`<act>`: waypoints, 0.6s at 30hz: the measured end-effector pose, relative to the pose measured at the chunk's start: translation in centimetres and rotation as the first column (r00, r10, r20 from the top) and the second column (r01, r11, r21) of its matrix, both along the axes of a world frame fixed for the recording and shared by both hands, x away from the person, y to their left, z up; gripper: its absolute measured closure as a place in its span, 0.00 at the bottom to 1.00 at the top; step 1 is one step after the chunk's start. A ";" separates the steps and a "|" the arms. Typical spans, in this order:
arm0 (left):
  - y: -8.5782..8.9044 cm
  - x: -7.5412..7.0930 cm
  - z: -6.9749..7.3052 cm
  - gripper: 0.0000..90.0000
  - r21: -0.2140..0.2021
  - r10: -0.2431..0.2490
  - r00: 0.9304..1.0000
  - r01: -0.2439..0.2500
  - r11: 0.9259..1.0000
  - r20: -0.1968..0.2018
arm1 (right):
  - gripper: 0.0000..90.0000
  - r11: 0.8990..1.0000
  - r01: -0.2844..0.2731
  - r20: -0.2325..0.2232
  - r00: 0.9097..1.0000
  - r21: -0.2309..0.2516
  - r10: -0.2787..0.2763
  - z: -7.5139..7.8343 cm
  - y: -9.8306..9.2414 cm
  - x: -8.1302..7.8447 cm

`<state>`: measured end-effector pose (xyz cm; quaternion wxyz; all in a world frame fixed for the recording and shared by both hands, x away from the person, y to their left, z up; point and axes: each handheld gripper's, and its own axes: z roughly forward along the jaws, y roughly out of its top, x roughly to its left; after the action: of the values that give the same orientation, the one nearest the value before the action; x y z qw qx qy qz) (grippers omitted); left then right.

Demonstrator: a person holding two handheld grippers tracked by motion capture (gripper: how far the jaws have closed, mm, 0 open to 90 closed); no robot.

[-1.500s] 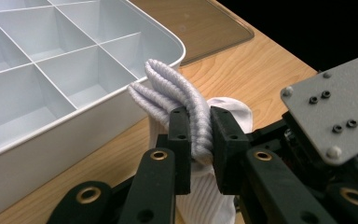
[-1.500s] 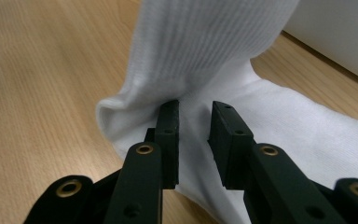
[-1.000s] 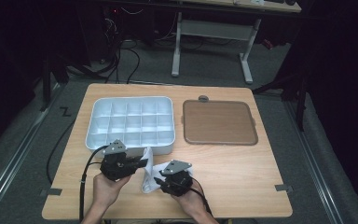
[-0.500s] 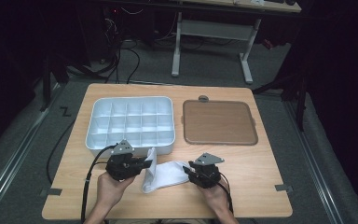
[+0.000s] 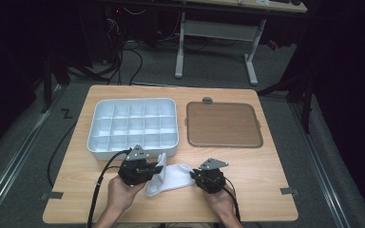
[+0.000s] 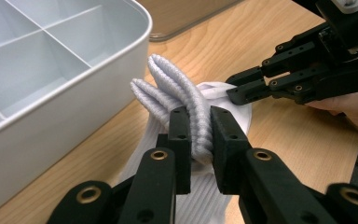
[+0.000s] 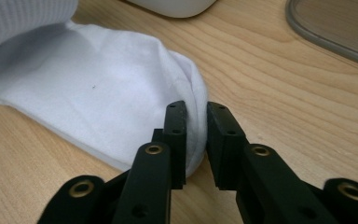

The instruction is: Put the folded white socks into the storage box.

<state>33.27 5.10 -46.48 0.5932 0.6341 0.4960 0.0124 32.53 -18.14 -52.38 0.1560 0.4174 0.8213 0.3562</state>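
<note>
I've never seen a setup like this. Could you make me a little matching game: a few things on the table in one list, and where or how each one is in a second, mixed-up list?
Things:
1. white sock
2. compartment tray
3. brown lid
4. left claw

Places or states:
A. lies flat at the table's far right, nothing on it
B. stretched between the two claws at the near edge
C. clamped on the ribbed cuff
D. sits at the far left, all its cells bare

Pairs: 1-B, 2-D, 3-A, 4-C
</note>
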 end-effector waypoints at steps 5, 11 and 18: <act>-0.5 0.0 -0.4 0.88 0.009 -0.010 1.000 0.010 1.000 -0.007 | 0.91 1.000 -0.007 -0.012 1.000 0.015 0.007 0.0 0.5 -0.3; -0.7 0.0 -1.0 0.88 0.015 -0.012 1.000 0.012 1.000 -0.016 | 0.91 0.999 -0.015 -0.016 1.000 0.031 0.016 0.0 1.4 -0.5; -1.2 0.0 -1.4 0.88 0.026 -0.023 0.999 0.023 0.999 -0.027 | 0.92 0.999 -0.023 -0.024 0.999 0.045 0.024 -0.1 2.3 -0.5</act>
<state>33.31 3.92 -47.89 0.5784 0.6474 0.4963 0.0036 32.00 -15.86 -52.45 0.1320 0.4154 0.8199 0.3712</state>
